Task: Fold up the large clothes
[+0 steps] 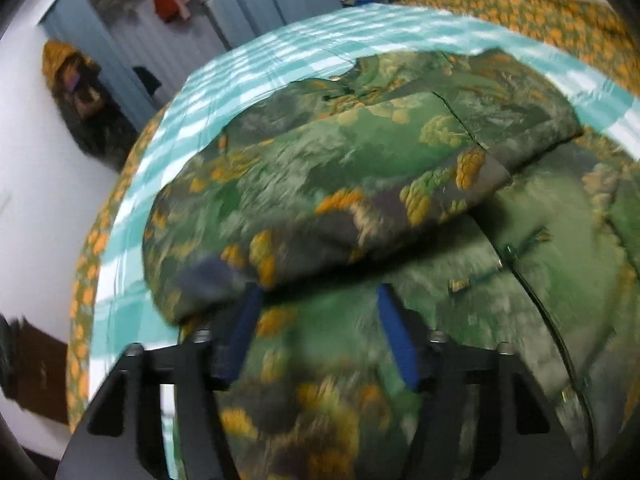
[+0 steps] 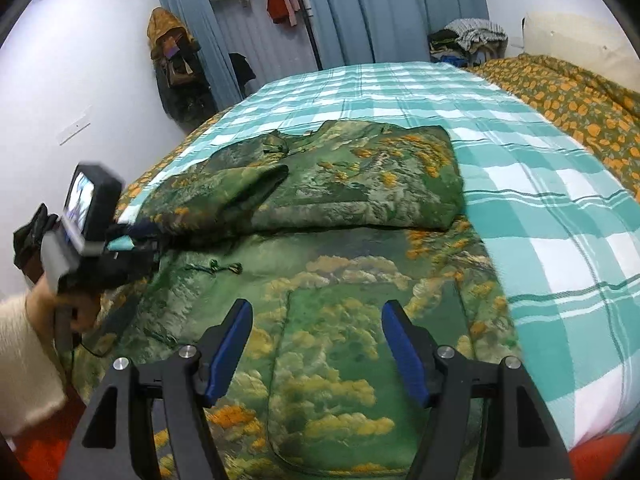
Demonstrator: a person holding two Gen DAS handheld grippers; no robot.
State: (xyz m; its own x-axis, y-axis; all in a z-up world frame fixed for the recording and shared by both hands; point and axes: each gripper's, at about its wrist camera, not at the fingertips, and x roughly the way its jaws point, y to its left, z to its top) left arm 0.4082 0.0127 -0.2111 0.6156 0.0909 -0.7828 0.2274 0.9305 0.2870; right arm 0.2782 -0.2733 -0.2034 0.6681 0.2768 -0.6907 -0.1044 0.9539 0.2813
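A large green jacket with an orange and grey landscape print lies on the bed, its upper part and sleeves folded over the body. It fills the left wrist view. My left gripper is open, low over the jacket at its left side, just below a folded sleeve edge. It shows in the right wrist view at the jacket's left edge. My right gripper is open and empty, above the jacket's lower body.
The bed has a teal and white checked cover and an orange-flowered blanket at the far right. A clothes pile sits beyond the bed. Blue curtains, an open closet and hanging coats line the far wall.
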